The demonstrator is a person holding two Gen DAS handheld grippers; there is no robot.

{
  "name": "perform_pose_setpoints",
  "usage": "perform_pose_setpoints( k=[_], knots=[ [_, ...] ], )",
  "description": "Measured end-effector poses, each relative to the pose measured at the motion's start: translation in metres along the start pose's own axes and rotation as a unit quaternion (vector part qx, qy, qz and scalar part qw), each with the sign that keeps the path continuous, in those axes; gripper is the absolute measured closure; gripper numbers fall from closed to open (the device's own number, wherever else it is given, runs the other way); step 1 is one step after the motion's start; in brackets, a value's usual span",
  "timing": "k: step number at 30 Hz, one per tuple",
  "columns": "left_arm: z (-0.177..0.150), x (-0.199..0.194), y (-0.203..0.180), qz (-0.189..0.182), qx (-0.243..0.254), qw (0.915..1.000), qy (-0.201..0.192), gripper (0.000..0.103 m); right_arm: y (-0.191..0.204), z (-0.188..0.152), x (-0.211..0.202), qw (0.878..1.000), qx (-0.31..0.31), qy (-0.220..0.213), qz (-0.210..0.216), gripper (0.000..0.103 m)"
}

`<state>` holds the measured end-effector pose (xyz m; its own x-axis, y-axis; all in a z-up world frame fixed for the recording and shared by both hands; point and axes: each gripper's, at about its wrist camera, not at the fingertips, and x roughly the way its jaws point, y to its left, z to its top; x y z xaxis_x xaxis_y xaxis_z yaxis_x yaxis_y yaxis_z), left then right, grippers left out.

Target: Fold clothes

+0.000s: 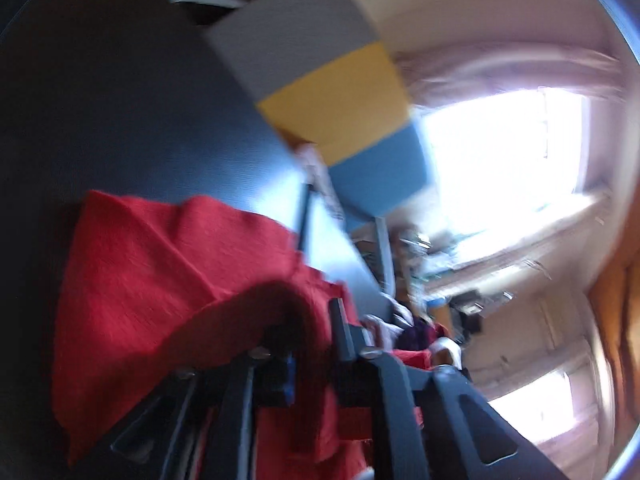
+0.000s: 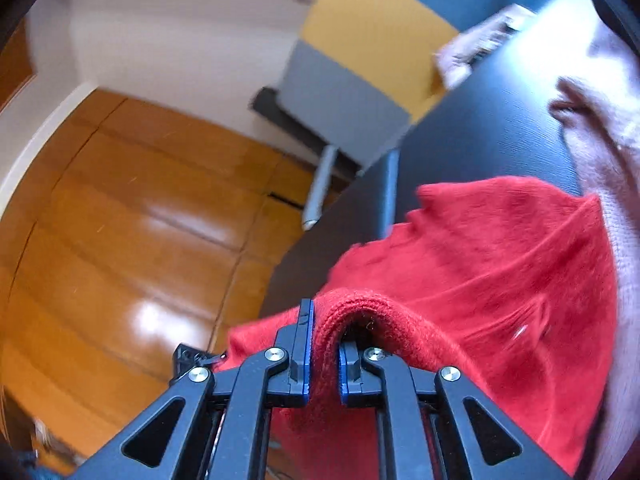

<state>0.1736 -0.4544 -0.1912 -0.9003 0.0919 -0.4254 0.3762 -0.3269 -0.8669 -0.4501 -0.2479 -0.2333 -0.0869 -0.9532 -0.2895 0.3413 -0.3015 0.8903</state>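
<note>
A: Where is the red knit (image 2: 500, 264)?
B: Spread over the dark desk (image 2: 492, 128), with its near edge lifted off the surface. In the right wrist view a fold of it rises between the fingers of the right hand-held gripper (image 2: 323, 354).

A: So the right one has it?
B: Yes. The two blue-edged pads stand close together with the bunched edge of the knit pinched between them, and cloth hangs down below the fingers.

A: And the left hand-held gripper (image 1: 304, 344)?
B: That view is blurred. The red knit is draped over its fingers and hides one tip, so I cannot tell how far apart they stand, nor whether they pinch the cloth.

A: Anything else on the desk?
B: A pale pink garment (image 2: 608, 152) lies along the right side, touching the red knit's far edge. Past the desk's far edge stands a panel (image 1: 320, 92) in grey, yellow and blue bands. The floor (image 2: 132, 248) beside the desk is glossy orange wood. The left wrist view also shows a bright window (image 1: 504, 148).
</note>
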Motion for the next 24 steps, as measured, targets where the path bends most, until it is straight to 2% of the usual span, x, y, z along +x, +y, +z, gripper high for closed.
perform_pose_setpoints(
  k=[1, 4, 6, 10, 12, 14, 18, 20, 23, 24],
  knots=[
    [0.004, 0.001, 0.003, 0.009, -0.008, 0.9999, -0.004, 0.076, -0.001, 0.002, -0.001, 1.000, -0.001, -0.001, -0.005, 0.080],
    [0.011, 0.000, 0.010, 0.036, -0.021, 0.9988, -0.024, 0.070, -0.001, 0.004, -0.009, 1.000, -0.013, -0.006, -0.015, 0.056],
    [0.012, -0.005, 0.012, 0.048, -0.017, 0.9982, -0.031, 0.070, -0.001, 0.005, -0.015, 1.000, -0.021, -0.009, -0.021, 0.051],
    [0.012, -0.019, 0.012, 0.121, 0.039, 0.9914, -0.033, 0.068, 0.003, 0.007, -0.028, 0.998, -0.051, -0.013, -0.045, 0.051],
    [0.009, -0.014, 0.006, 0.165, 0.087, 0.9822, -0.019, 0.068, 0.008, 0.010, -0.022, 0.993, -0.088, 0.000, -0.084, 0.050],
    [0.005, -0.005, -0.005, 0.192, 0.134, 0.9722, -0.002, 0.066, 0.012, 0.013, -0.014, 0.985, -0.125, 0.014, -0.122, 0.050],
    [-0.003, 0.024, -0.022, 0.214, 0.206, 0.9538, 0.045, 0.063, 0.019, 0.020, 0.003, 0.960, -0.196, 0.043, -0.197, 0.050],
    [-0.004, 0.037, -0.027, 0.232, 0.229, 0.9437, 0.058, 0.060, 0.017, 0.022, 0.020, 0.951, -0.209, 0.063, -0.221, 0.050],
    [0.000, 0.052, -0.027, 0.238, 0.233, 0.9399, 0.075, 0.059, 0.013, 0.020, 0.039, 0.938, -0.225, 0.091, -0.249, 0.054],
    [0.002, 0.055, -0.026, 0.235, 0.232, 0.9403, 0.082, 0.059, 0.011, 0.019, 0.045, 0.932, -0.231, 0.100, -0.260, 0.062]
  ],
)
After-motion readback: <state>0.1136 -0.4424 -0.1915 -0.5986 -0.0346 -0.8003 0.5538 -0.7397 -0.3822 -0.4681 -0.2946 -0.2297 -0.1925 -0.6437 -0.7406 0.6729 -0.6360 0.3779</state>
